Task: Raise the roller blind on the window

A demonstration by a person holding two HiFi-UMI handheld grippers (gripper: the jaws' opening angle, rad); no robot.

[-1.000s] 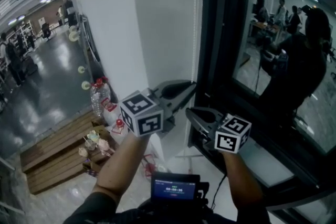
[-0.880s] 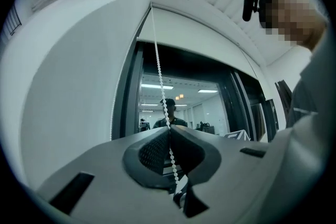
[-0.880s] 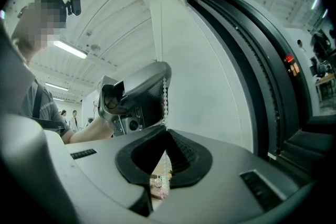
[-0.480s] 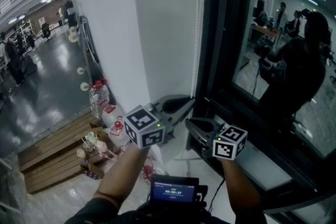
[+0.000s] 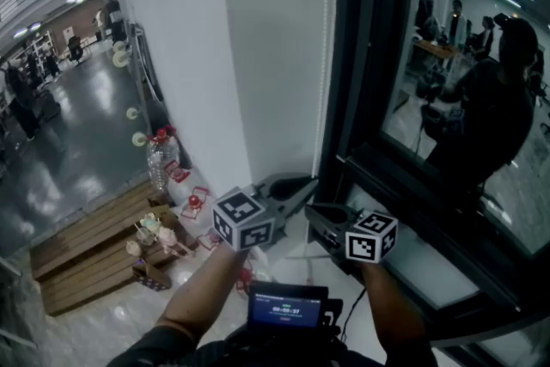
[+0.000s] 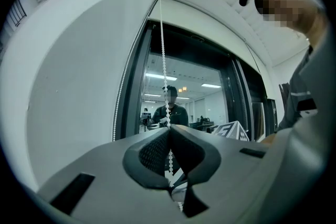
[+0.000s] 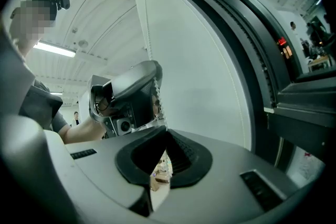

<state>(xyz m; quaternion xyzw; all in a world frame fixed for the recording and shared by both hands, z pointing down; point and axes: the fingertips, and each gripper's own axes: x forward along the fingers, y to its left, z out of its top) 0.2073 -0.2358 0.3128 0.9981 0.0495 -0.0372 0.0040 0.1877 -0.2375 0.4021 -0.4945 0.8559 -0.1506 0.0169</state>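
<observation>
Head view: the left claw [image 5: 309, 182] and the right claw [image 5: 311, 211] meet at the bead chain [image 5: 324, 82], which hangs along the left edge of the dark window [image 5: 447, 99]. Left gripper view: the jaws are closed on the chain, which rises straight above them. Right gripper view: the jaws are pinched on the same chain, just below the left claw. Far left, a clear bottle [image 5: 160, 161] with a red cap stands on the floor [image 5: 77, 159] against the wall [image 5: 172, 30]. Its contents cannot be made out.

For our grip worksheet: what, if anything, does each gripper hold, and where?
Both pinch the bead chain on its hanging run at their jaw tips: the left gripper above, the right gripper just below.
</observation>
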